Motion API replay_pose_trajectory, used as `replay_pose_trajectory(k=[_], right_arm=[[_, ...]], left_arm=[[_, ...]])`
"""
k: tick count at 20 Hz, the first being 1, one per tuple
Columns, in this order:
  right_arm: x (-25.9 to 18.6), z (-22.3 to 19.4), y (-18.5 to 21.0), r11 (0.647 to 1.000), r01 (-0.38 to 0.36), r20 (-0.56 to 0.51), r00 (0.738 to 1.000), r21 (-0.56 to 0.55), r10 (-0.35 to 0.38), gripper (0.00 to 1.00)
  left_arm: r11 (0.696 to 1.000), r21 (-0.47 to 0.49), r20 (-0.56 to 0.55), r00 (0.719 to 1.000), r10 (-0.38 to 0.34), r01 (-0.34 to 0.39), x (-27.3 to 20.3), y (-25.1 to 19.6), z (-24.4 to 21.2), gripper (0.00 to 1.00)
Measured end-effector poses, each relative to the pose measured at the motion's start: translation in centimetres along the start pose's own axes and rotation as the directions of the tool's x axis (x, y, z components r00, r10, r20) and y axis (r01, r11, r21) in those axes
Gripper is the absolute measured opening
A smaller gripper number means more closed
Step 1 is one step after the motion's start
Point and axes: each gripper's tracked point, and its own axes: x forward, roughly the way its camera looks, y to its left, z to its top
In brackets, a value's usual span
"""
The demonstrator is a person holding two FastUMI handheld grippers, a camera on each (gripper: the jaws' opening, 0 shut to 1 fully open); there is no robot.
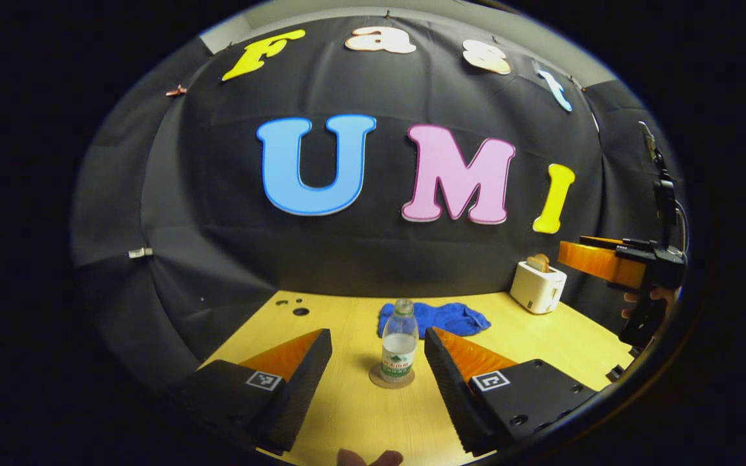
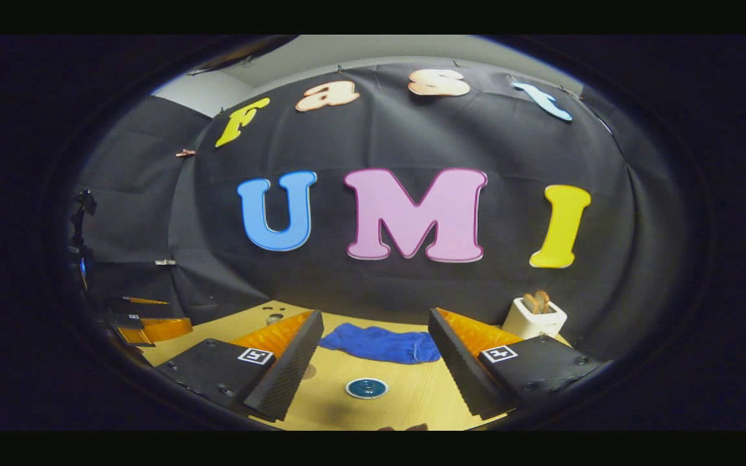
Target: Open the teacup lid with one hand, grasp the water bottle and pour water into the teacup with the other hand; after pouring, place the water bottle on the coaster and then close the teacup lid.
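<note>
1. Light wooden bench [image 1: 360, 421]: it occupies the lower centre of both views.
2. Left gripper [image 1: 378, 372]: jaws set wide, one at each side of the lower frame in the left gripper view, holding nothing.
3. Right gripper [image 2: 374, 366]: jaws set wide in the lower frame of the right gripper view, holding nothing. In the left gripper view it appears at the right edge, in a hand.
4. Crumpled blue cloth [image 1: 441, 318]: lies at the back of the bench, centre frame.
5. White toaster [image 1: 538, 287]: stands right of the cloth, with toast in its slot.
6. Clear plastic water bottle [image 1: 399, 343]: stands upright on a round tan coaster [image 1: 376, 377], between the left jaws without touching them.
7. Round dark-teal teacup lid [image 2: 366, 388]: lower centre of the right gripper view, between the right jaws.
</note>
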Motion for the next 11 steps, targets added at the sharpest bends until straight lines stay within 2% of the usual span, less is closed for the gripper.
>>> replay_pose_trajectory(k=[5,11], right_arm=[[-3.0,4.8,1.4,1.000,-0.007,0.038,0.999,-0.022,0.008,0.99],[-5.7,4.7,2.4,0.999,0.001,0.013,1.000,-0.033,0.000,0.98]], left_arm=[[1.000,-0.024,0.018,1.000,0.021,-0.020,-2.6,0.9,3.4,0.91],[1.000,0.009,0.034,0.999,0.022,-0.022,-4.6,1.1,4.3,0.90]])
